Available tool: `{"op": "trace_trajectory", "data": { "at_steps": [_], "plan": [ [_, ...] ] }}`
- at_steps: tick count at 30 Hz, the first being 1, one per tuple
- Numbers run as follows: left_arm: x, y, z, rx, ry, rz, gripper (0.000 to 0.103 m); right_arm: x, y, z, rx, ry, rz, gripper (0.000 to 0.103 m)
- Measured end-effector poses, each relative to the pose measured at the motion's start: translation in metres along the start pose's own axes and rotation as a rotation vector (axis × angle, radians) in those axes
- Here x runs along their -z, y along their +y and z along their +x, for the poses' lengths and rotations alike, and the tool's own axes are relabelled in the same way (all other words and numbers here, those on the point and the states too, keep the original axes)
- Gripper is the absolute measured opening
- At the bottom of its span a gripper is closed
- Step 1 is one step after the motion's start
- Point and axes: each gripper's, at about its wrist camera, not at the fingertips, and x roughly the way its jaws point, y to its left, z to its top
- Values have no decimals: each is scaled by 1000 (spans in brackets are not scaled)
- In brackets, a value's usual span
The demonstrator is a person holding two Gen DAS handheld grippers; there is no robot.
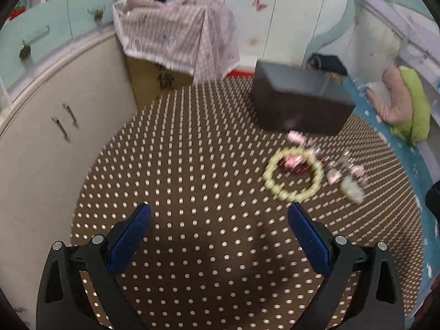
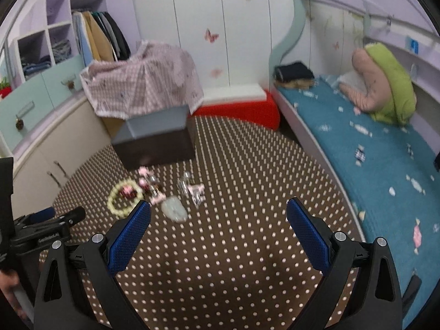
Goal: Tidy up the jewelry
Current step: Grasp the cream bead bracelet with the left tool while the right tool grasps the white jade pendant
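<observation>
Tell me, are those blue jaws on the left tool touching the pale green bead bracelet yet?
Apart. The left wrist view shows the left gripper open, with dotted cloth visible between its jaws and the bead bracelet.

A bedroom in a home: a bed (image 2: 385, 170) with a blue patterned sheet and pillows (image 2: 382, 82), white wardrobe doors (image 2: 220, 27) with butterfly stickers, hanging clothes (image 2: 101, 35), and open shelves (image 2: 49, 41) holding folded garments.

Brown dotted cloth (image 2: 247, 192) carries a dark open box (image 2: 156, 140) far left, bead bracelet (image 2: 123, 200), pale pendant (image 2: 174, 209), small clips (image 2: 192, 189) near it.
</observation>
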Motion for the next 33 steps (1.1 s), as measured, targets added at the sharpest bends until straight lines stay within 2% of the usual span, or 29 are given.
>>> {"op": "trace_trajectory", "data": {
  "at_steps": [4, 9, 11, 15, 18, 21, 23, 24, 26, 28, 31, 33],
  "plan": [
    [1, -11, 15, 14, 32, 39, 96, 7, -4, 21, 5, 54, 9, 96],
    [-17, -18, 25, 5, 3, 42, 96, 11, -8, 42, 6, 96, 10, 96],
    [-23, -19, 28, -18, -20, 35, 96, 13, -8, 49, 9, 111, 9, 96],
    [-30, -27, 47, -79, 10, 108, 95, 11, -6, 60, 15, 124, 4, 96],
    [-30, -27, 56, -71, 25, 123, 82, 8, -2, 65, 11, 124, -12, 96],
    [-34, -21, 58, -20, 30, 103, 65, 5, 5, 71, -3, 132, -34, 96],
    [-36, -19, 57, -8, 25, 105, 47, 3, 13, 76, -42, 130, -65, 96],
    [-36, -20, 56, 0, 20, 117, 42, 2, 19, 81, -57, 140, -84, 96],
    [-34, -22, 54, 5, 15, 132, 21, 3, 26, 85, -79, 149, -108, 96],
    [-32, -22, 53, 2, 15, 141, 13, 3, 34, 91, -93, 158, -126, 96],
    [-30, -17, 49, 33, 26, 121, 12, 4, 44, 95, -123, 161, -139, 95],
    [-27, -12, 45, 54, 27, 106, 8, 4, 51, 101, -132, 172, -150, 95]
  ]
}}
